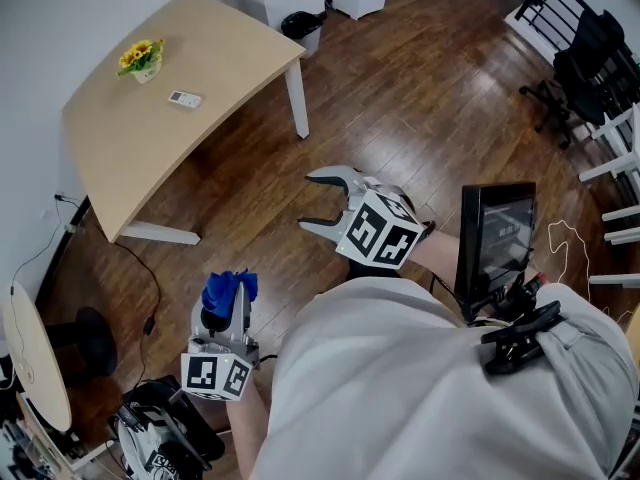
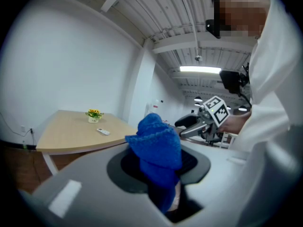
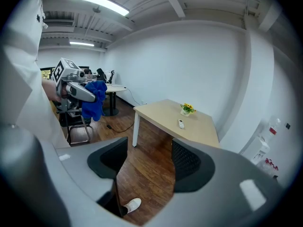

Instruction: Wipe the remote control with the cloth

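Note:
A small white remote control (image 1: 185, 99) lies on the light wooden table (image 1: 120, 158), beside a pot of yellow flowers (image 1: 142, 59). It also shows as a remote (image 2: 103, 132) in the left gripper view and a remote (image 3: 181, 123) in the right gripper view. My left gripper (image 1: 226, 306) is shut on a blue cloth (image 1: 228, 290), which bulges up between the jaws as the cloth (image 2: 156, 150). My right gripper (image 1: 322, 201) is open and empty, held over the wooden floor well away from the table. The right gripper view shows the left gripper (image 3: 75, 91) with the cloth (image 3: 95, 105).
A black bin (image 1: 303, 26) stands by the table's far corner. A cable (image 1: 140, 273) trails on the floor near the table leg. Black chairs (image 1: 585, 63) stand at the far right. A round table (image 1: 38, 358) and gear lie at the lower left.

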Tool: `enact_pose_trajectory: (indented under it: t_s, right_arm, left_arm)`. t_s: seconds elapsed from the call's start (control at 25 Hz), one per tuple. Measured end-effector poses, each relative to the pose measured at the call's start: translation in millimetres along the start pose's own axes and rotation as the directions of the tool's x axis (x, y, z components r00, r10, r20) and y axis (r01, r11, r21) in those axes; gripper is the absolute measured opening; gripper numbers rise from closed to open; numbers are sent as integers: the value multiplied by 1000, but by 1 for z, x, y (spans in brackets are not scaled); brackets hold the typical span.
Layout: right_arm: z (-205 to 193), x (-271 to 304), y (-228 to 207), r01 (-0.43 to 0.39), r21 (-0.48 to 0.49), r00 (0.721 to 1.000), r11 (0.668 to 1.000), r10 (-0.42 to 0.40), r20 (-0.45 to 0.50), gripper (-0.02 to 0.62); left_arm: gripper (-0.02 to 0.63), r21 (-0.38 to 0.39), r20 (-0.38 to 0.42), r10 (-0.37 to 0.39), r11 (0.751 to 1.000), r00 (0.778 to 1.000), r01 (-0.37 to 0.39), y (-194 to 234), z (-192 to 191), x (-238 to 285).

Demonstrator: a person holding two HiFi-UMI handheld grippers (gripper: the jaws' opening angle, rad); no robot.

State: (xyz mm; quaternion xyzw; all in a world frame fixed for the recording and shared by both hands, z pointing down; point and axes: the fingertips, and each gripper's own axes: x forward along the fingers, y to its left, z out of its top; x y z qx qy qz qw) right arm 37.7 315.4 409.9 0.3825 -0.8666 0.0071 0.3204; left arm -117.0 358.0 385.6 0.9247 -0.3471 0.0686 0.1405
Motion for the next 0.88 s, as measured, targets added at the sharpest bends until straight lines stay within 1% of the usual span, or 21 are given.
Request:
enact_pose_trajectory:
  t_s: [0.28,0.56,0.88]
  right_arm:
    - [-5,-8,6,16,-2,1000,1000,-16,-4,295]
    - [-8,-8,7,17,5,1000,1000,-17,-16,295]
    - [-10,-13,10,19,4,1000,1000,-19,-13,295]
  left_arm:
    - [144,8,10,-11,1000,1000,11,-6,-2,-4]
    - [144,3,1,-25,1000,1000,25,-7,-5,-2]
    - [144,11,5,-19,1000,1000,19,-12,-5,-6]
